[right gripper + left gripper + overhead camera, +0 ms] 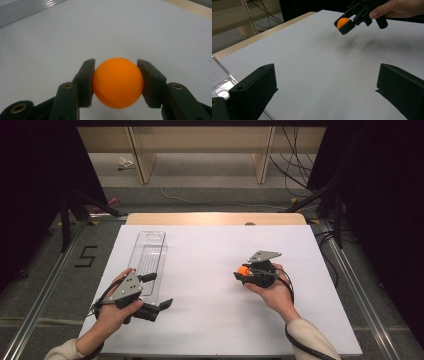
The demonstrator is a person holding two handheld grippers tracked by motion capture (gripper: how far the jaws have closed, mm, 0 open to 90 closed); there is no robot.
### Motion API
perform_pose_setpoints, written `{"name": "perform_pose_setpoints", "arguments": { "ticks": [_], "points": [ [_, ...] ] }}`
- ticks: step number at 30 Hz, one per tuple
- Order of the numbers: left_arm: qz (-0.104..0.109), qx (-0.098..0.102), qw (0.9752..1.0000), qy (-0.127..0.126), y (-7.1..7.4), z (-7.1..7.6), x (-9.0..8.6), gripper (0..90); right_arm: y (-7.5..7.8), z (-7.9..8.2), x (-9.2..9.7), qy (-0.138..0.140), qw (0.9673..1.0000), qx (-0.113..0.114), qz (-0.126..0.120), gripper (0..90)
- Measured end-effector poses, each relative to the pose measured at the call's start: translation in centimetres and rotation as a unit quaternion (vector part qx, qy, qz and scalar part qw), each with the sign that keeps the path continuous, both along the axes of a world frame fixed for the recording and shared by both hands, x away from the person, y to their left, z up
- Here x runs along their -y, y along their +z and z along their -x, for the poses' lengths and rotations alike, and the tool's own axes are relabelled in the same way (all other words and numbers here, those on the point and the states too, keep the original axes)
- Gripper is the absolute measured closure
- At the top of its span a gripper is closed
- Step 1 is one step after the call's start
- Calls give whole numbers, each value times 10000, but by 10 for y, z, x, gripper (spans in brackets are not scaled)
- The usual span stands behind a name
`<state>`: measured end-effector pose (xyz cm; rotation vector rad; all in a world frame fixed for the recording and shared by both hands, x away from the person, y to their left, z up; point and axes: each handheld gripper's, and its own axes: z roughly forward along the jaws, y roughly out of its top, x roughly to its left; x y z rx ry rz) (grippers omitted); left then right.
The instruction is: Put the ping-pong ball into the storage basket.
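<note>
Right gripper view: the right gripper (117, 83) clamps the orange ball (117, 83), while at nine o'clock the left gripper (156, 292) gapes empty.

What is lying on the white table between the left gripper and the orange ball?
Nothing: in the left gripper view, bare white table stretches from the left gripper to the orange ball, held by the right gripper.
</note>
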<state>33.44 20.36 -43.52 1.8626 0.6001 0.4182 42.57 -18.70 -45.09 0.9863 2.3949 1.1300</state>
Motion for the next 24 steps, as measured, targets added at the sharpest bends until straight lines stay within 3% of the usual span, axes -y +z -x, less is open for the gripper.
{"name": "perform_pose_setpoints", "arguments": {
  "ticks": [24],
  "points": [
    [5, 4, 10000, 1, 0, 0, 0, 23, 13, 1, -14, 155, 9995, 165, -232, 515]
  ]
}}
